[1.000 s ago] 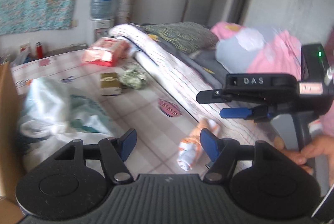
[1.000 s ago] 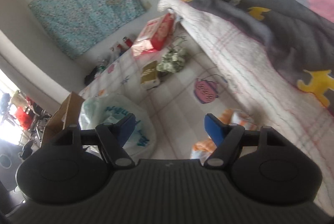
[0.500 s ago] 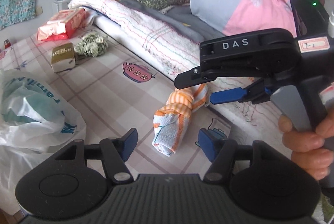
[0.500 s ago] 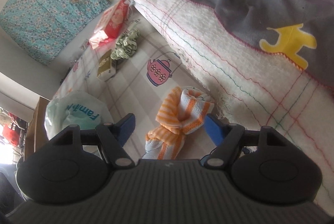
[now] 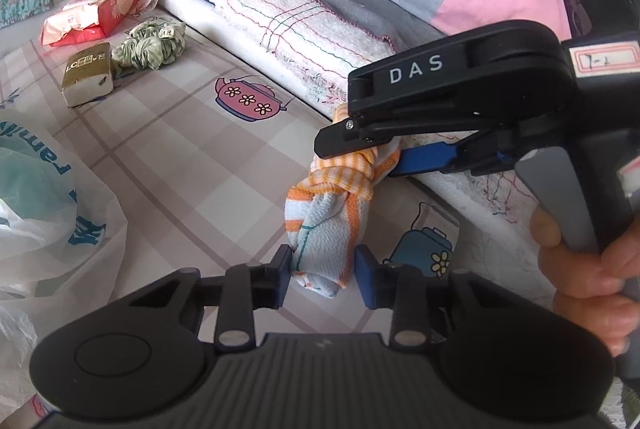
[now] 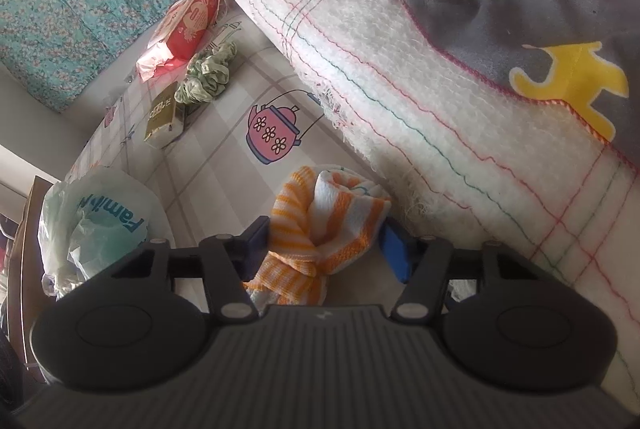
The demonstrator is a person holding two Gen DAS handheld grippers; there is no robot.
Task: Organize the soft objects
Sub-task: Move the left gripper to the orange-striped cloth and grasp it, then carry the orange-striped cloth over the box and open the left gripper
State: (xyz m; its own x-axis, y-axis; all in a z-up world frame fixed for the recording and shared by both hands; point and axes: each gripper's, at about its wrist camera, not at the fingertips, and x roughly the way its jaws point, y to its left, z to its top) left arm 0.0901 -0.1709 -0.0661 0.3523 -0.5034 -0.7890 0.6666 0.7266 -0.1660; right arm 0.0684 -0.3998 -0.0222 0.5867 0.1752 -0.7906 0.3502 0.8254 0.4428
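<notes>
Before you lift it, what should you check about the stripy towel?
1. Towel between left gripper's pads, jaws just closing: ok.
2. Towel between right gripper's pads, jaws just closing: ok.
3. Grips firm enough to lift: cannot tell.
4. Towel free of the blanket fringe: cannot tell, they lie very close.
5. Bag apart from towel: ok.

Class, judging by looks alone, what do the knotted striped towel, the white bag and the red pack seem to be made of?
Towel: looks like woven cotton terry, matte, with a nubbly surface.
Bag: thin plastic film, translucent, crinkled, slightly glossy.
Pack: probably shiny printed plastic wrap; contents not visible.
</notes>
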